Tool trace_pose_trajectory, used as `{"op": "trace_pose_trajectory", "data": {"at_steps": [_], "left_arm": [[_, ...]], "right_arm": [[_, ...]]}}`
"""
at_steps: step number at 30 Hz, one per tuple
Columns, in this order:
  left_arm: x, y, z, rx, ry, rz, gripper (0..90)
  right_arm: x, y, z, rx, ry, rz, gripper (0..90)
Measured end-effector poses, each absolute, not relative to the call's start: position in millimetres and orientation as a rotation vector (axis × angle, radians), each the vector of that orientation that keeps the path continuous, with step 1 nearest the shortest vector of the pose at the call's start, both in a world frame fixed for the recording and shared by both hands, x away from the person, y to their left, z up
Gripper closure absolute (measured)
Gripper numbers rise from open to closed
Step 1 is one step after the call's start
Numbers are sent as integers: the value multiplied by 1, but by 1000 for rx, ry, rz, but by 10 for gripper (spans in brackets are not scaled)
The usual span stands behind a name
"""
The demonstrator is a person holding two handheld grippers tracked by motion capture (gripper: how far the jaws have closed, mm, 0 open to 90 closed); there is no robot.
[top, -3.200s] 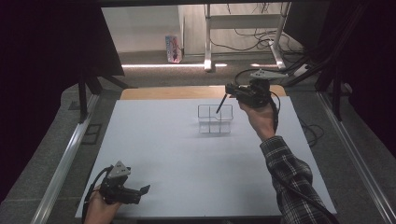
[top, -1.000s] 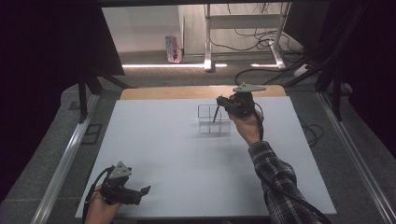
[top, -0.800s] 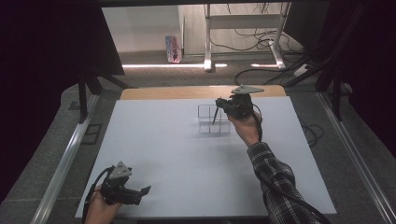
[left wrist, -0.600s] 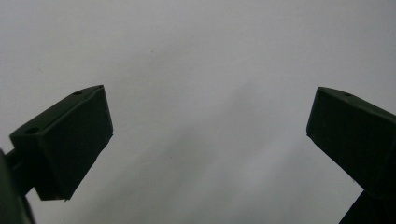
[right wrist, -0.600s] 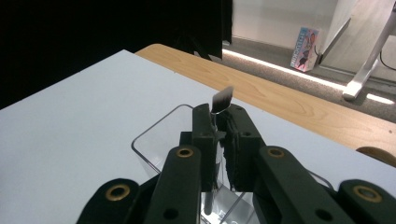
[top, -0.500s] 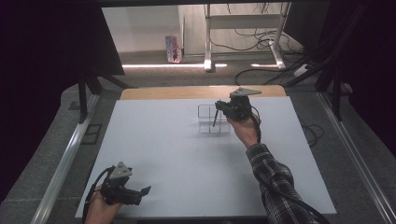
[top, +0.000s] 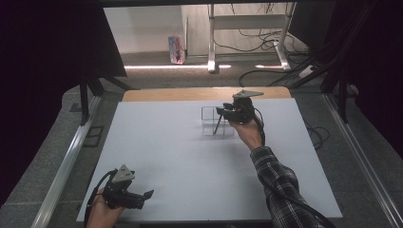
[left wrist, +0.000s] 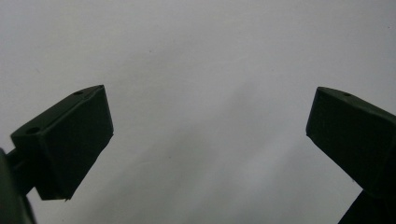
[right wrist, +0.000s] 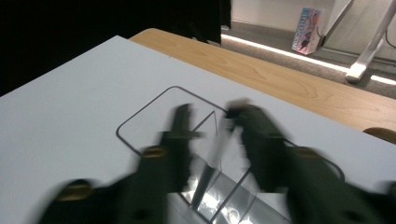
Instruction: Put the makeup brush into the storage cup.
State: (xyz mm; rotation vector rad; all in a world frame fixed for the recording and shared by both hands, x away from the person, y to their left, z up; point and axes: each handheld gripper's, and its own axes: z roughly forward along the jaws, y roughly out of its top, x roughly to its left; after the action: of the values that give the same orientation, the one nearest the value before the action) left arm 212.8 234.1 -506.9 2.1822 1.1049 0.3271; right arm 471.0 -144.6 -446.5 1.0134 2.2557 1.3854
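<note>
The white worktop (top: 190,161) is evenly lit from above, while the surroundings fall into deep black. A bright strip glares on the floor (top: 190,66) beyond. Shadows are soft. In the right gripper view the right claw (right wrist: 212,144) is smeared by motion blur.

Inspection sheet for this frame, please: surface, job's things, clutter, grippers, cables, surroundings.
Surface: white board, bare, on a wooden table.
Job's things: clear divided box at the far side; thin dark pen standing tilted in it.
Clutter: nothing seen.
Grippers: right gripper above the box, jaws just been opening, pen between them; left gripper open at the near left edge.
Cables: loose floor cables beyond the table.
Surroundings: small carton and white desk legs on the floor.
</note>
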Motion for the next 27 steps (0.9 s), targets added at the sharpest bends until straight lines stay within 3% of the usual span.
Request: {"op": "trace_pose_trajectory", "data": {"at_steps": [1,4,7,27], "left_arm": [[213,234,-507,2183,1105,328,13],[213,234,-507,2183,1105,328,13],[213,234,-507,2183,1105,328,13],[213,234,-507,2183,1106,327,11]], "right_arm": [[472,-144,-446,1021,2245,1381,367],[476,-144,-446,1043,2226,1394,135],[478,-145,-445,1060,2210,1378,44],[468,-145,-435,1025,2241,1335,18]]}}
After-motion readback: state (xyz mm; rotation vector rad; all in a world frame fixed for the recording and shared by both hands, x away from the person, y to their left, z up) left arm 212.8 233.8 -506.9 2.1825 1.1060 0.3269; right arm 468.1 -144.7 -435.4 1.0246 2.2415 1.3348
